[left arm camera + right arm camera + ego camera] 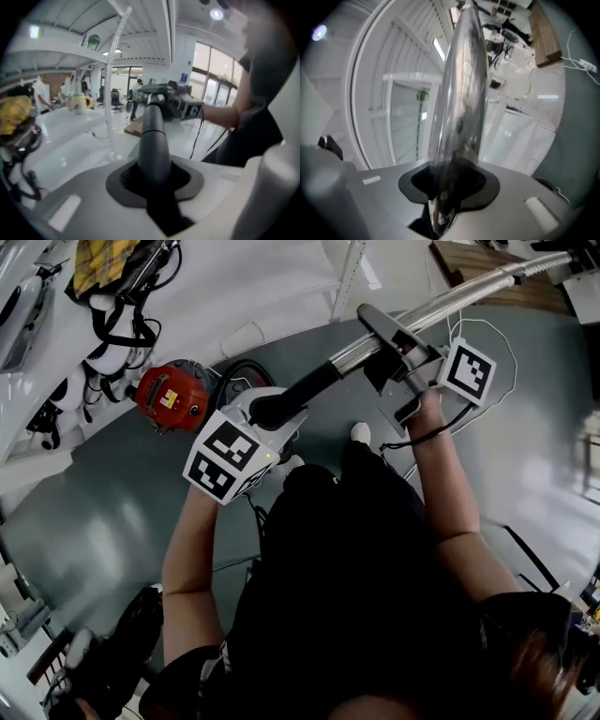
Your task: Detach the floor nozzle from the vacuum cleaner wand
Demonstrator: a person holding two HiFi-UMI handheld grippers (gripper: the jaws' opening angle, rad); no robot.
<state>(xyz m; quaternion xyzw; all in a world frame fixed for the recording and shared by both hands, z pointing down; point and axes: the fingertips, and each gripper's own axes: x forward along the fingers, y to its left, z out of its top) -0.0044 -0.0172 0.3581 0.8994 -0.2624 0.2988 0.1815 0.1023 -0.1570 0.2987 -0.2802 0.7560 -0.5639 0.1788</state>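
Left claw [157, 190] clamped on black tube [153, 136], right claw [445, 199] clamped on chrome wand [461, 93]. Joint looks intact; the pull-apart isn't done yet.

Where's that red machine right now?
In the head view it is at the upper left: the red machine sits on the floor, just left of the left gripper.

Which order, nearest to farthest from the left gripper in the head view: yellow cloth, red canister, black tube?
1. black tube: between the left gripper jaws.
2. red canister: on the floor, up and left of the gripper.
3. yellow cloth: top-left corner, well beyond the canister.
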